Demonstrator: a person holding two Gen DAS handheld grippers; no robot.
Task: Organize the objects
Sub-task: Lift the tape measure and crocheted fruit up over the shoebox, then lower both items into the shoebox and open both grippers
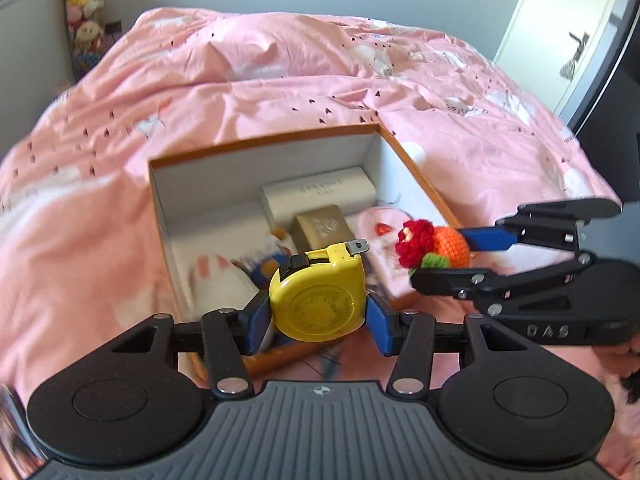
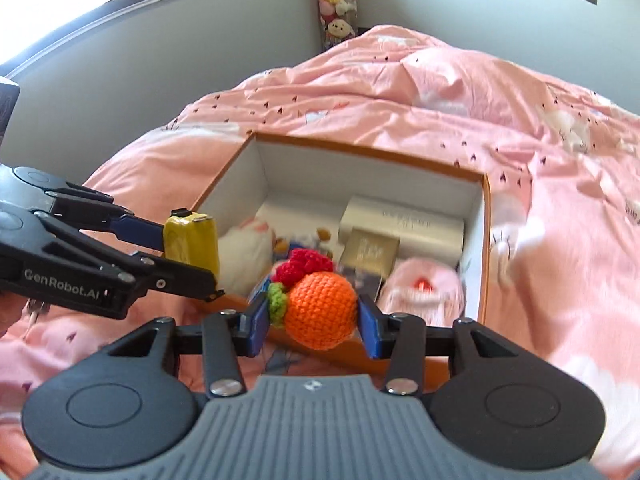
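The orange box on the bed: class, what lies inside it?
Inside the orange box: a white carton, gold box, white plush, pink plush. Held items hide the near floor.

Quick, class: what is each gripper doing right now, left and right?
Left gripper: closed on the yellow tape measure.
Right gripper: closed on the orange crocheted toy.

Yellow tape measure (image 1: 318, 300); orange crochet toy (image 2: 320, 310); pink duvet (image 1: 280, 64).
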